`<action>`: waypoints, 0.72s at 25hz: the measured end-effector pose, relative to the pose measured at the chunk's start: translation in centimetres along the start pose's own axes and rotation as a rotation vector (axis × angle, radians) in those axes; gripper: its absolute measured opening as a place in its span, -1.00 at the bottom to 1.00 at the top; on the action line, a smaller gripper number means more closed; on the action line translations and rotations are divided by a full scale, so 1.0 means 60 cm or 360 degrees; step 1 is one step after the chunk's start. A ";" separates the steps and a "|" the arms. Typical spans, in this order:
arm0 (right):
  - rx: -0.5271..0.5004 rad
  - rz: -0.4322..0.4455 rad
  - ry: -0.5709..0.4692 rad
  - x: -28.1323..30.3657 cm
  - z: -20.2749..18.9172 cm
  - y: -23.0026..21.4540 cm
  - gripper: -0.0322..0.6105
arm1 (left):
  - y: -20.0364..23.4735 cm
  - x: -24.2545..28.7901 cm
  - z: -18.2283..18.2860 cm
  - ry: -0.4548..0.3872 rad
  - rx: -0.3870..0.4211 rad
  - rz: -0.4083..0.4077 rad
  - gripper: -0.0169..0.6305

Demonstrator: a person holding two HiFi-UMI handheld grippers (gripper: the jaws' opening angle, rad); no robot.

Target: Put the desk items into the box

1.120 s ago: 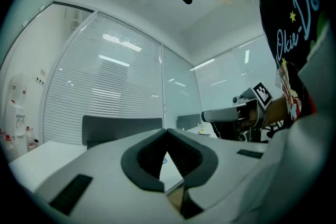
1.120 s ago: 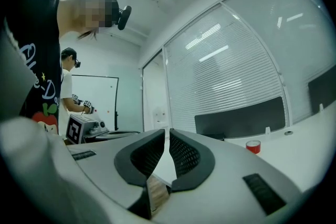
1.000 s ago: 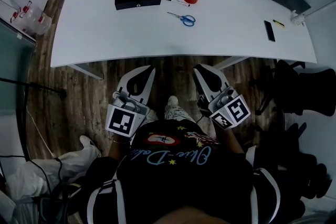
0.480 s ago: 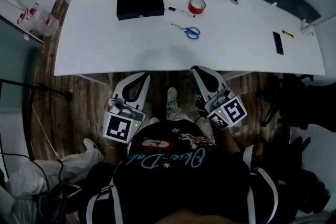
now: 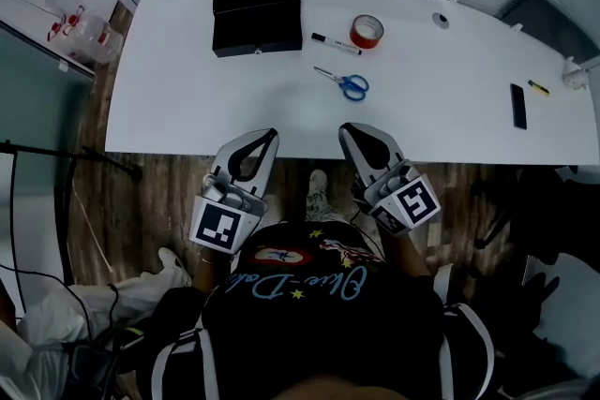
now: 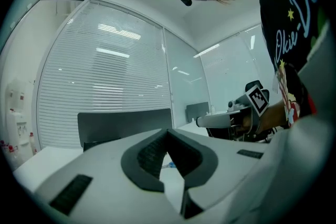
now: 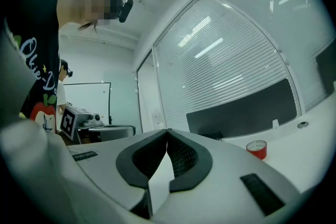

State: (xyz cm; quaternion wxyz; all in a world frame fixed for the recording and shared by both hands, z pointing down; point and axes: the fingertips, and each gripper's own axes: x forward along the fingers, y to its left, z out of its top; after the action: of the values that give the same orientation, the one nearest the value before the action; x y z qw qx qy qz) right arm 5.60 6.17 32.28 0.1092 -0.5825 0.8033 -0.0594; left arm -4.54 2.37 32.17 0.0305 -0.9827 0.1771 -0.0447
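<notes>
Head view, steeply down: a white desk (image 5: 187, 98) is seen, with both tools held level at its near edge, above wooden floor (image 5: 159, 192). The left hand-held gripper (image 5: 271, 135) is clenched. In the left gripper view the left hand-held gripper (image 6: 168, 131) is shown with its jaw tips met and nothing caught between the pads. The right hand-held gripper (image 5: 344, 128) is likewise clenched and empty (tips are pressed together on the right hand-held gripper (image 7: 167, 131) in its own view). A black box (image 5: 256, 14), lid down, is set at the far left of the desk, at about 12 o'clock from the left hand-held gripper and well apart from it. A black marker (image 5: 336, 43) lies just at 3 o'clock of the box. A red tape roll (image 5: 367, 31) stands just beside the marker's right end, and is also caught in the right gripper view (image 7: 256, 149). Blue-handled scissors (image 5: 344, 81) lie at 12 o'clock from the right hand-held gripper, nearest of all the items. A dark flat bar (image 5: 517, 106) and a small yellow item (image 5: 538, 88) are noted far off at 3 o'clock on the desk. All items lie outside the box.
</notes>
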 end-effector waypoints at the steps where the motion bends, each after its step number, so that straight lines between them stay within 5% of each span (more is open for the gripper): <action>1: 0.0006 -0.0002 0.0004 0.004 -0.003 -0.011 -0.90 | 0.004 0.010 0.000 0.0002 -0.0001 0.0003 -0.96; 18: -0.0033 0.0107 -0.0021 0.061 0.024 -0.127 -0.90 | 0.043 0.139 0.040 -0.0002 0.0036 -0.0008 -0.96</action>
State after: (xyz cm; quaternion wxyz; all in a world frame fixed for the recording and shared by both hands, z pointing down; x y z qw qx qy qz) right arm 11.90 0.32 32.20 0.1103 -0.5568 0.8221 -0.0436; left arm 2.58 -2.88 30.20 0.0416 -0.9828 0.1741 -0.0461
